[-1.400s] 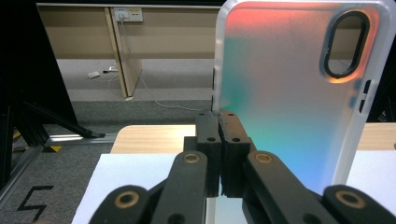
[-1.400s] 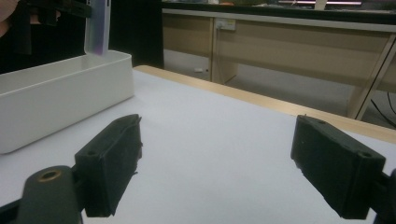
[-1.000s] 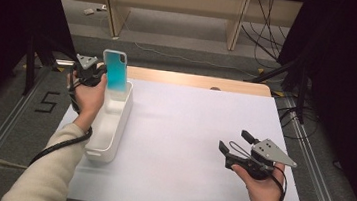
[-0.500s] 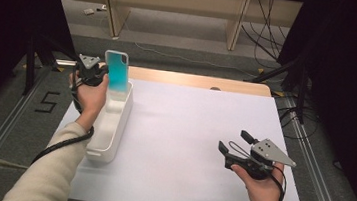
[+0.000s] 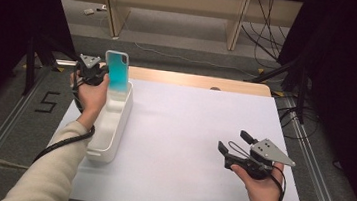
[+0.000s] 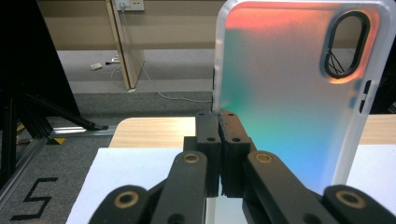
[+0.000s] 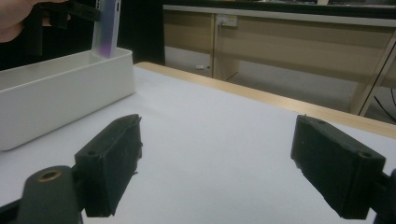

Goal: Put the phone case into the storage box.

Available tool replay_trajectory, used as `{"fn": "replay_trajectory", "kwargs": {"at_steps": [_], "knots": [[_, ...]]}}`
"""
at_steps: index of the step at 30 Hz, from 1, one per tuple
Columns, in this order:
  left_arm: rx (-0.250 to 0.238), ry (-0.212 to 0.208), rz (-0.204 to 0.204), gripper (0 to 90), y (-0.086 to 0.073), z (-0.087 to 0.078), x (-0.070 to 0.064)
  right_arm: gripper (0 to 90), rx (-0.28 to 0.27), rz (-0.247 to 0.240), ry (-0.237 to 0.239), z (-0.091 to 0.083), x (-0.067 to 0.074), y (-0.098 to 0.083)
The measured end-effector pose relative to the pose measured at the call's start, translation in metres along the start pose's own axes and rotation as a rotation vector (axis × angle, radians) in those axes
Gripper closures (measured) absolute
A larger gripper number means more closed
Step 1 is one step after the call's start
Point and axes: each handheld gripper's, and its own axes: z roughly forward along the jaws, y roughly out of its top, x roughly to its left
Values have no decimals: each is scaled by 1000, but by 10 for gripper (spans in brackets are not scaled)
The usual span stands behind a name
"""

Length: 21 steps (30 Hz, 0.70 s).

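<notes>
- Left gripper (image 5: 102,75) pinching phone case (image 5: 118,71) edge, upright above white bin's (image 5: 108,128) far end.
- Right gripper (image 5: 235,142) spread, empty, well apart over white table cover (image 5: 184,126).
- Desk legs (image 5: 112,3), cables (image 5: 265,19) beyond.

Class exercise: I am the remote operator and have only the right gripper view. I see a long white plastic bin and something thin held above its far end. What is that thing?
Observer: A translucent phone case, tinted orange at the top and teal lower down, with an oval camera cutout near one top corner.
Operator: How is it held?
Observer: The left gripper has its black jaws pinched on the case's side edge, as the left gripper view shows, and the case stands upright.
Operator: Where is my own gripper on the table?
Observer: In the high view the right gripper sits low over the white table sheet near the right edge, jaws open and holding nothing, well apart from the long white plastic bin.
</notes>
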Motion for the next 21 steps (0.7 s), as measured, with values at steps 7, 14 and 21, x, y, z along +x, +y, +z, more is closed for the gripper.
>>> {"fn": "replay_trajectory", "kwargs": {"at_steps": [7,14,21], "knots": [[9,6,4,881,0,2,1,173,-2,-8,-7,0,0,0],[16,12,4,880,-2,4,3,173,-2,-8,-5,0,0,0],[20,11,5,880,-2,5,1,173,-6,-5,4,1,0,-1]]}}
